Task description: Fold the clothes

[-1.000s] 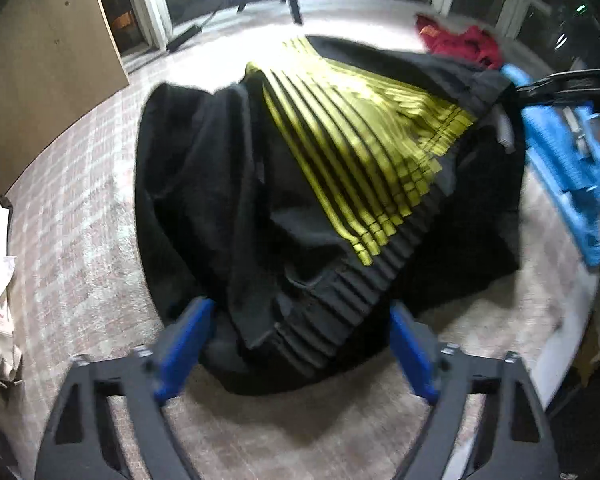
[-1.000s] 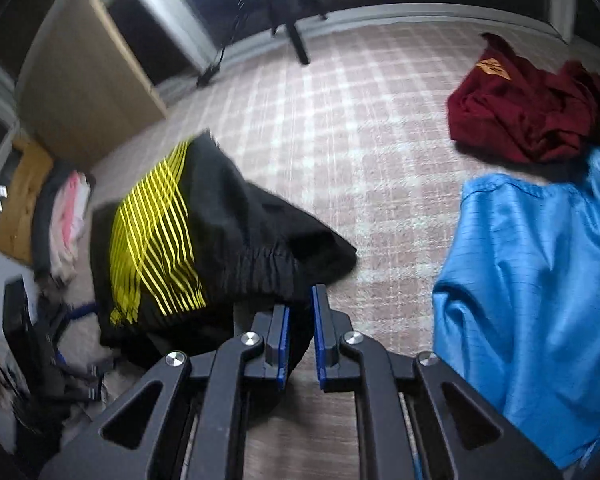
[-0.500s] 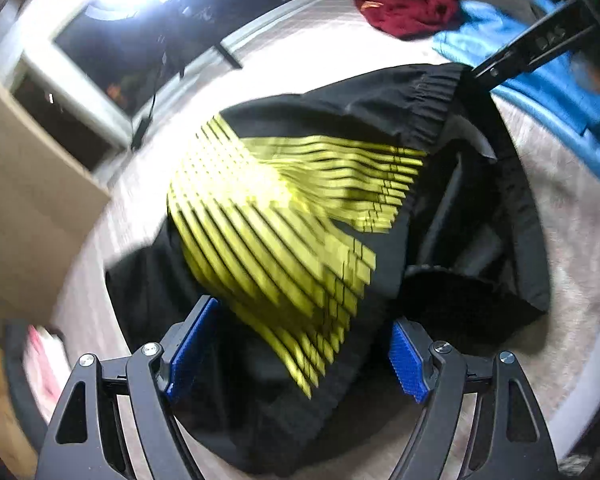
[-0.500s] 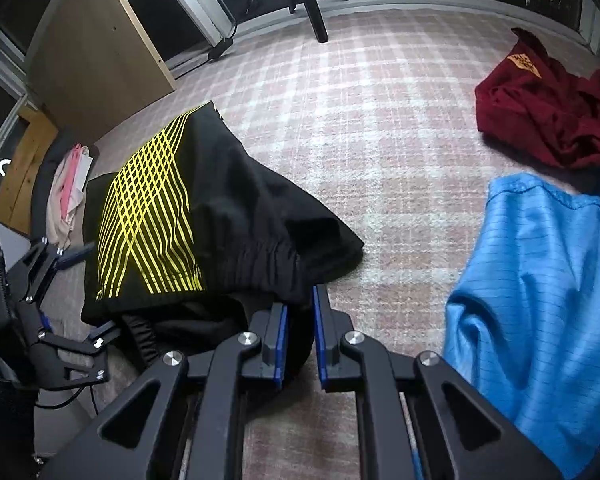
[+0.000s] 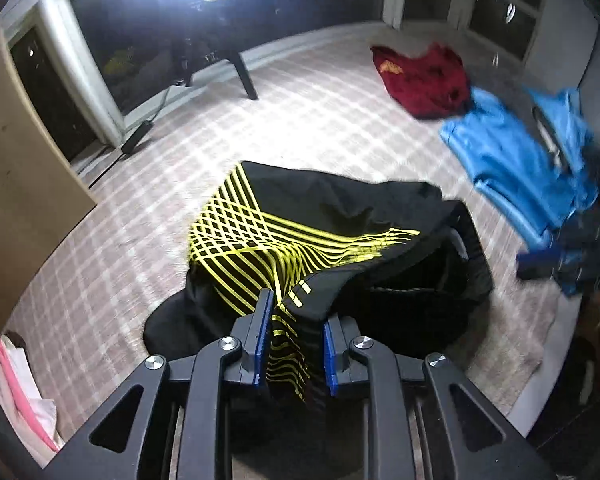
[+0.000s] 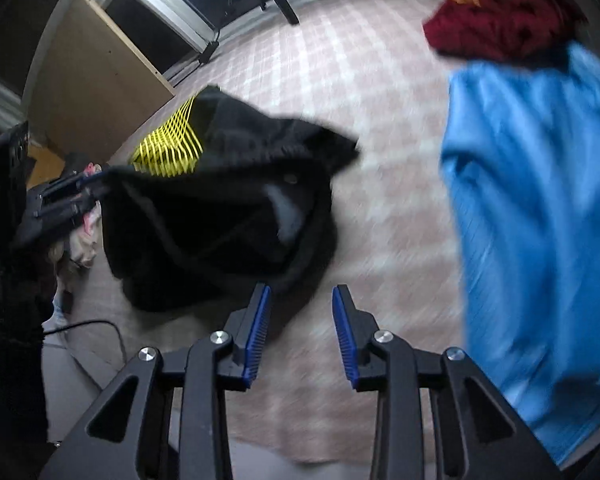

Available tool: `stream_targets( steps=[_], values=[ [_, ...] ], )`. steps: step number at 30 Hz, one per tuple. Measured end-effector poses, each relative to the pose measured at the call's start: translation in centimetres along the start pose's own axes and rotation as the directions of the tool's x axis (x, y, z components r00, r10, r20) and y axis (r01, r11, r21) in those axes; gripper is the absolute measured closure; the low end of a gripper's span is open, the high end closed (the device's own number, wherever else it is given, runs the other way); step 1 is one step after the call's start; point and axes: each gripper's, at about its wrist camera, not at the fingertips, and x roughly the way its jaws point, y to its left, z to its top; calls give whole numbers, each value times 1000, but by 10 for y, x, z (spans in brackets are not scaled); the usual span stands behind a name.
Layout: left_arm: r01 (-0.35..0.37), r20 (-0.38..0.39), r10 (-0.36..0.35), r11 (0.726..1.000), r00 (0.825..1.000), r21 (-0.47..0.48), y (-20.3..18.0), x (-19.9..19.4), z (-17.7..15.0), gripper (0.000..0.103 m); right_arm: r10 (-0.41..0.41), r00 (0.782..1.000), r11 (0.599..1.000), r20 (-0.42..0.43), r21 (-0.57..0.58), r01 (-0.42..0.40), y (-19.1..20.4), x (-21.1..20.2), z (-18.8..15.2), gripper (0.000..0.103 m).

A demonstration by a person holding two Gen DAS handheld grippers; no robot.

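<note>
Black shorts with yellow stripes lie bunched on the checked carpet, partly lifted. My left gripper is shut on a striped edge of the shorts, the cloth bunched between its blue pads. In the right wrist view the shorts hang from the left gripper at the left. My right gripper is open and empty, just right of the shorts' near edge, above bare carpet.
A blue garment lies spread at the right, also in the left wrist view. A dark red garment lies beyond it. A wooden panel stands left. Pink and white clothes lie at the near left.
My left gripper has closed on the striped edge of the shorts and lifted it. My right gripper has let go of the shorts, opened and drawn back.
</note>
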Motion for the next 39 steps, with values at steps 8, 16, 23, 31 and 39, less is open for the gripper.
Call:
stream_targets(
  steps=[8, 16, 23, 31, 39],
  values=[
    [75, -25, -73, 993, 997, 96, 12, 8, -5, 82, 75, 994, 951, 81, 294, -95, 27, 31, -15, 63],
    [80, -60, -68, 974, 996, 212, 1, 18, -7, 64, 9, 997, 915, 80, 402, -41, 30, 65, 0, 71],
    [74, -96, -46, 947, 994, 312, -10, 42, 8, 65, -66, 989, 965, 134, 261, 29, 49, 48, 1, 95],
    [140, -13, -140, 970, 990, 197, 24, -3, 22, 81, -212, 946, 963, 247, 217, 159, 36, -12, 4, 96],
    [-17, 152, 25, 999, 988, -48, 111, -92, -26, 90, -275, 854, 951, 442, -7, 310, 95, -90, 54, 97]
  ],
)
